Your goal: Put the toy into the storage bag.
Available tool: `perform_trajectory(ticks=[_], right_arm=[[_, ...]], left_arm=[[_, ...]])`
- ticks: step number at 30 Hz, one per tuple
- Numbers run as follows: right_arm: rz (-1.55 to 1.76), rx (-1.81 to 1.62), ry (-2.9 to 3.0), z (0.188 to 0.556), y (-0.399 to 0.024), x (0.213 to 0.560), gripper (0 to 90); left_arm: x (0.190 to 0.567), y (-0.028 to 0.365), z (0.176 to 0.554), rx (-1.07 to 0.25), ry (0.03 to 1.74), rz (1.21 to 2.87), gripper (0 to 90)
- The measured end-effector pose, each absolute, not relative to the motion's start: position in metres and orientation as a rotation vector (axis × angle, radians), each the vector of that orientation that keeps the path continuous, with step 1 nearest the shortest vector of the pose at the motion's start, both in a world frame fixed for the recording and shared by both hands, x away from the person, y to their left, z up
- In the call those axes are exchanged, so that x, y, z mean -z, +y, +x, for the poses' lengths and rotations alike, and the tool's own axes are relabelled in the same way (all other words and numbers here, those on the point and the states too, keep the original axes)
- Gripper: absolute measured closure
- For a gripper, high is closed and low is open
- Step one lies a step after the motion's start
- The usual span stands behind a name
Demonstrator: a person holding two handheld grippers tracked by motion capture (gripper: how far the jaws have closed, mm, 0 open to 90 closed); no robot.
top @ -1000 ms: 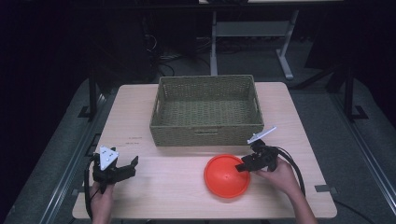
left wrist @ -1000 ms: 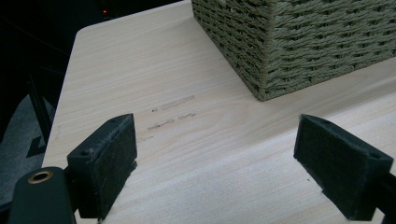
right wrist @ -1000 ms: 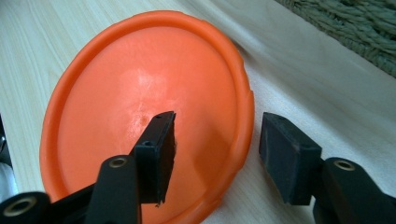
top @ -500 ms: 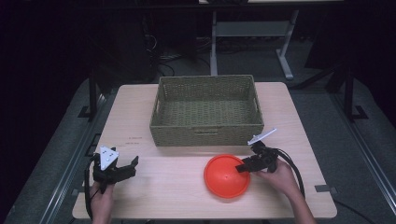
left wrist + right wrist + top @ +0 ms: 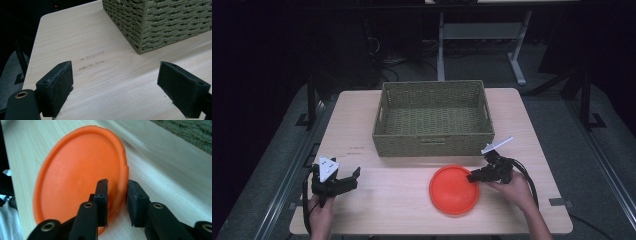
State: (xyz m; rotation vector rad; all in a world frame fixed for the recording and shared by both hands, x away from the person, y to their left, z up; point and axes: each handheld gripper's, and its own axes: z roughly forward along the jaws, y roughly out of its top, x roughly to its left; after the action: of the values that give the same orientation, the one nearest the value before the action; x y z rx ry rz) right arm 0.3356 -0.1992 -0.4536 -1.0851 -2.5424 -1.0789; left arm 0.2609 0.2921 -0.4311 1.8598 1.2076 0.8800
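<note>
Orange plate lies beside the basket; the right gripper has just been closing and pinches its rim. Left gripper is spread wide

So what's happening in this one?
A person works at a wooden table with a tool in each hand. The right tool has just been closing on the rim of an orange plate, which sits between its jaws in front of a wicker basket. The left tool rests open, holding nothing.
</note>
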Motion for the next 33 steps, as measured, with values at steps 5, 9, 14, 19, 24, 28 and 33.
perform_trajectory(ticks=[5,9,14,19,24,28,33], right_arm=[[-1.056,1.110,-2.525,0.333,-0.202,0.447,79.2],[-1.052,1.142,-2.512,0.331,-0.203,0.443,81.2],[-1.067,1.149,-2.527,0.328,-0.199,0.430,82.2],[-1.042,1.151,-2.559,0.325,-0.193,0.417,82.3],[-1.026,1.184,-2.560,0.321,-0.191,0.405,82.4],[-1.019,1.203,-2.570,0.320,-0.191,0.397,82.4],[-1.006,1.240,-2.574,0.317,-0.190,0.383,82.5]], left_arm=[[0.431,0.292,0.261,-0.879,1.207,1.865,12.8],[0.431,0.292,0.261,-0.880,1.207,1.866,12.8],[0.431,0.292,0.261,-0.878,1.207,1.863,12.8],[0.431,0.292,0.261,-0.881,1.208,1.863,12.8],[0.431,0.292,0.261,-0.880,1.207,1.862,12.8],[0.431,0.292,0.261,-0.882,1.208,1.862,12.8],[0.431,0.292,0.261,-0.882,1.211,1.859,12.8]])
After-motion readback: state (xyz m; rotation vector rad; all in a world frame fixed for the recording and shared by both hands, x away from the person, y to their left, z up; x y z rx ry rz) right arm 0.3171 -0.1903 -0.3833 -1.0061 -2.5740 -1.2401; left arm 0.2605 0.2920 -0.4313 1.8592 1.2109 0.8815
